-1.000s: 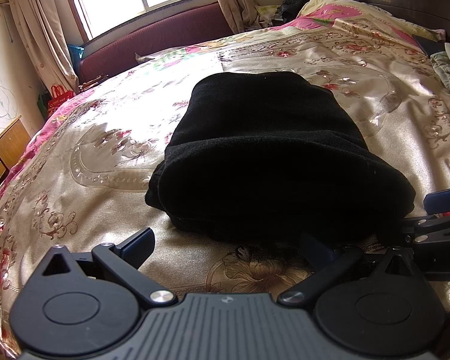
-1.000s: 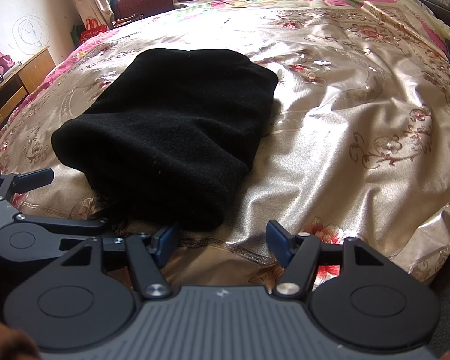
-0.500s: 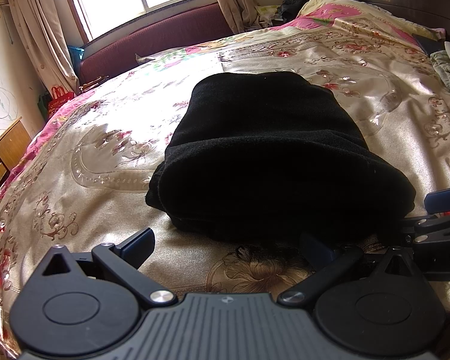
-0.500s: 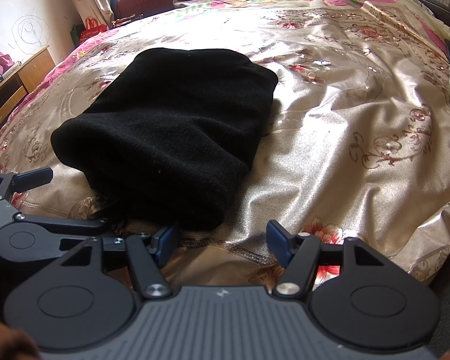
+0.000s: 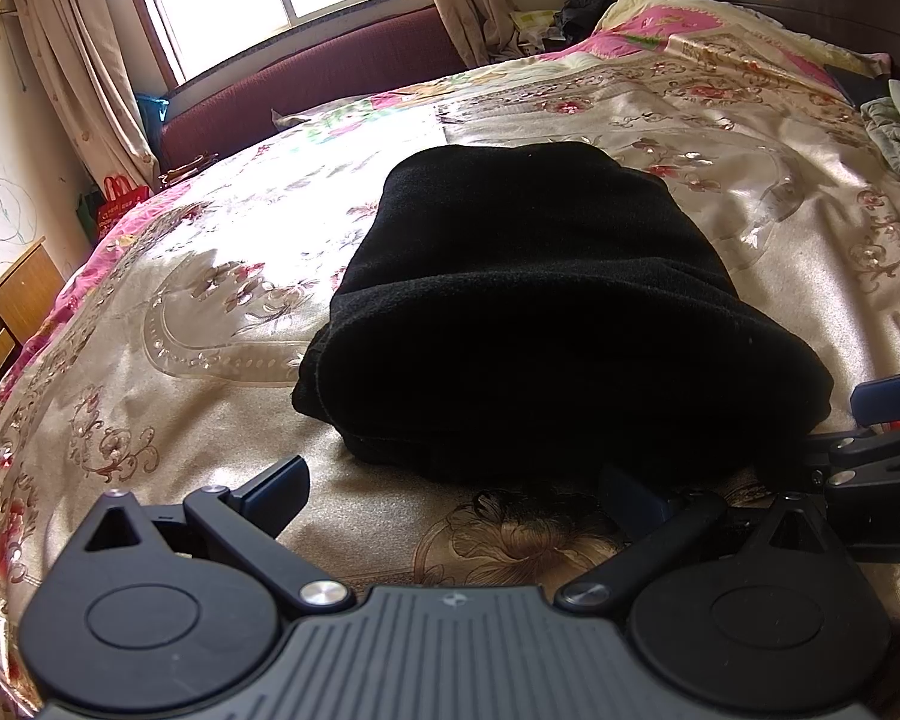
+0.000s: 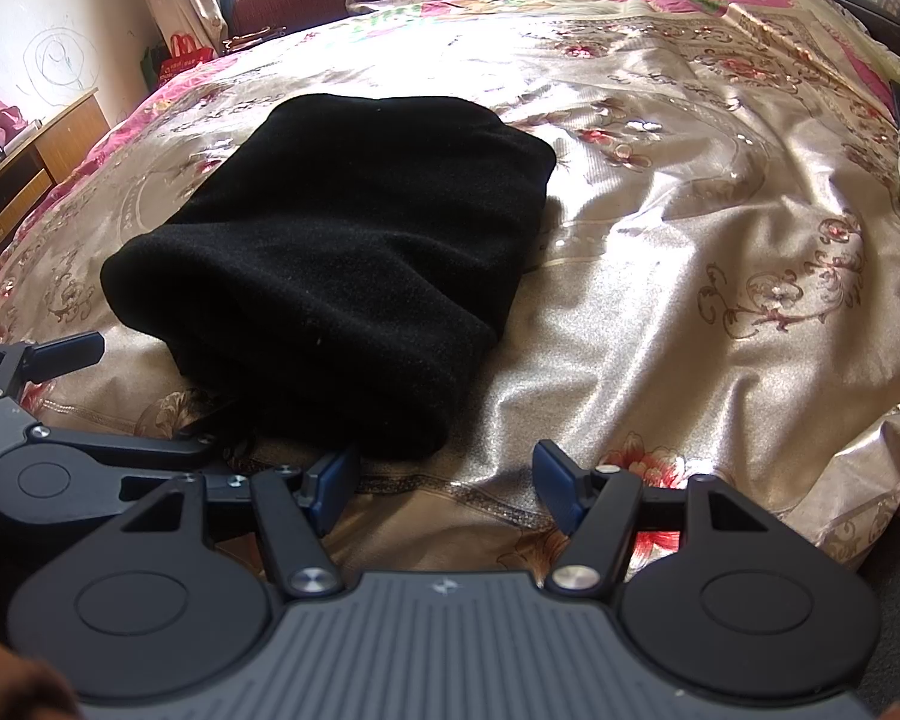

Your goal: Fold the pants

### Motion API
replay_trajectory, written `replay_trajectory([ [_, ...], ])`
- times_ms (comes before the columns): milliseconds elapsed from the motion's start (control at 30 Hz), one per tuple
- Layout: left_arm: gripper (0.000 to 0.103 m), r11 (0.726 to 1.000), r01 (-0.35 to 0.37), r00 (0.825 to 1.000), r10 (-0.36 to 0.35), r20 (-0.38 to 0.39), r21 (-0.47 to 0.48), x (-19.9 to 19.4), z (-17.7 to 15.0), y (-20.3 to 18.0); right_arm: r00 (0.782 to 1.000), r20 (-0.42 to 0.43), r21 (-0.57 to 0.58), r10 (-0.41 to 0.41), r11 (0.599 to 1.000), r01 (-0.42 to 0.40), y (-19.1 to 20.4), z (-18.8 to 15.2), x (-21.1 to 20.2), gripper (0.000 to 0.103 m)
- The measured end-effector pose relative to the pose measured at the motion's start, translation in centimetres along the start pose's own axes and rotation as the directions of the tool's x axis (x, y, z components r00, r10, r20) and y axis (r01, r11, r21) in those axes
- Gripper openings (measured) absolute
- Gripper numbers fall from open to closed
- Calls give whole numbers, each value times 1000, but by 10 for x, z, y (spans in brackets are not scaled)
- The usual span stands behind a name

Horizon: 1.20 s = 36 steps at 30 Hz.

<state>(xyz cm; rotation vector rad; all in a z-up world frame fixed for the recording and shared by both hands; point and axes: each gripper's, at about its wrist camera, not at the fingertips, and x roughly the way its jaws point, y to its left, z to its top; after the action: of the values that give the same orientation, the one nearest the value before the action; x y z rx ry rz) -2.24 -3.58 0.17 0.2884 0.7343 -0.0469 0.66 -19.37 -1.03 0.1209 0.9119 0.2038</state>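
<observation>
The black pants [image 5: 540,312] lie folded into a thick bundle on the gold floral bedspread [image 5: 180,360]; they also show in the right wrist view [image 6: 342,252]. My left gripper [image 5: 456,492] is open and empty just short of the bundle's near edge. My right gripper [image 6: 447,477] is open and empty at the bundle's near right corner, its left fingertip [image 6: 336,474] close to the cloth. Each gripper shows at the edge of the other's view: the right one [image 5: 870,450] and the left one [image 6: 42,420].
The bedspread [image 6: 690,300] drops off the bed's edge at the near right. A maroon headboard-like bench [image 5: 306,84] and window stand at the far side. A wooden desk [image 6: 36,156] is at the left. Crumpled clothes [image 5: 894,126] lie at the far right.
</observation>
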Motion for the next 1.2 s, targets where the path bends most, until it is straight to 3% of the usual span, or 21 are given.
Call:
replay_trajectory([
  [1200, 103, 1000, -10, 1000, 10, 5, 14, 0, -1, 0, 1000, -1, 0, -1, 1000, 1, 0, 0, 0, 65],
])
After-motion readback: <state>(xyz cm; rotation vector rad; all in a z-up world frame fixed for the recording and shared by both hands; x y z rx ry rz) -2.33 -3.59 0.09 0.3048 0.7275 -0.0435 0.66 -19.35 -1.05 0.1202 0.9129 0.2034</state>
